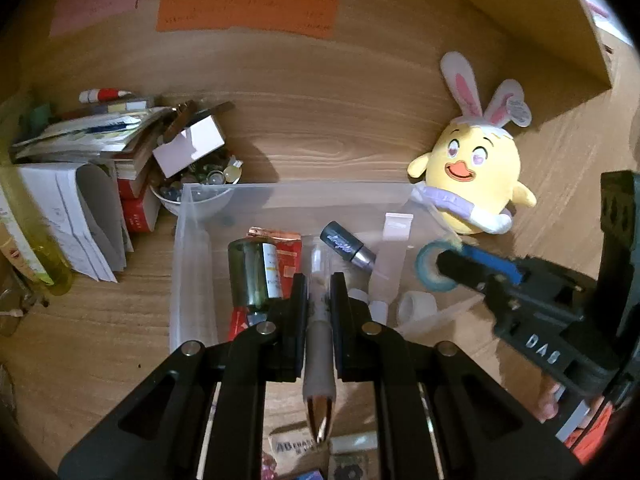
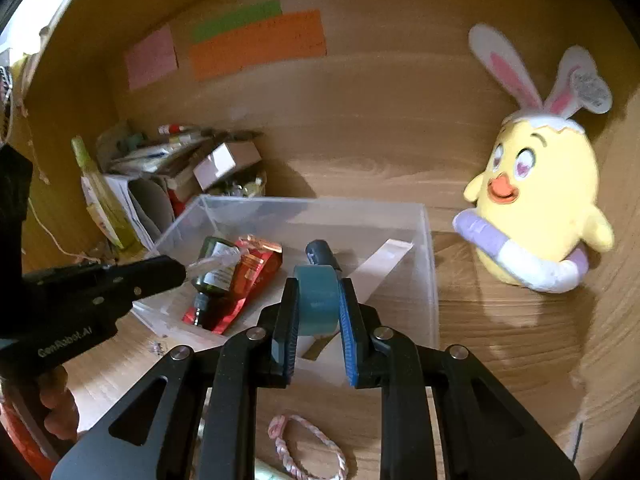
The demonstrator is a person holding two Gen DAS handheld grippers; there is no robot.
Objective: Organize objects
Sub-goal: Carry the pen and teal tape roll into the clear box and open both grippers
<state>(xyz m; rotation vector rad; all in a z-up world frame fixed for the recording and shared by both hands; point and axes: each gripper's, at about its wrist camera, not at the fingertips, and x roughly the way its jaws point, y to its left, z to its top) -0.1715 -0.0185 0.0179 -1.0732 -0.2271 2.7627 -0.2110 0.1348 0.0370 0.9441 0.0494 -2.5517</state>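
A: Two grippers, both loaded. Left gripper (image 1: 319,280) clenched on one pen (image 1: 319,364), clear barrel forward over the clear box (image 1: 280,192), chrome tip pointing back toward the camera.

B: Right gripper (image 2: 319,292) clamped on one teal tape roll (image 2: 317,300), pinched flat between the black pad and the blue pad, held above the box's near right part. Same roll visible from the left wrist (image 1: 430,268), at the box's right rim.

A: Inside the box, counted: one dark green glass bottle (image 1: 250,272) lying on its side, one red foil packet (image 1: 286,256) under and beside it, one dark lipstick tube with a silver base (image 1: 348,246), one white squeeze tube (image 1: 390,260) leaning against the right wall. One small white roll (image 1: 418,306) by the near right corner; in or out, hard to tell.

B: Outside: one yellow chick plush with bunny ears (image 2: 536,208) right of the box, well apart from it. Three paper notes on the back panel: pink (image 2: 151,58), green (image 2: 236,20), orange (image 2: 256,44).

A: Left of the box, one bowl of small trinkets (image 1: 200,192) touching the far left corner, one stack of books and papers (image 1: 100,152) behind it.

B: One pink braided loop (image 2: 308,448) on the wooden desk (image 2: 500,340), near edge.
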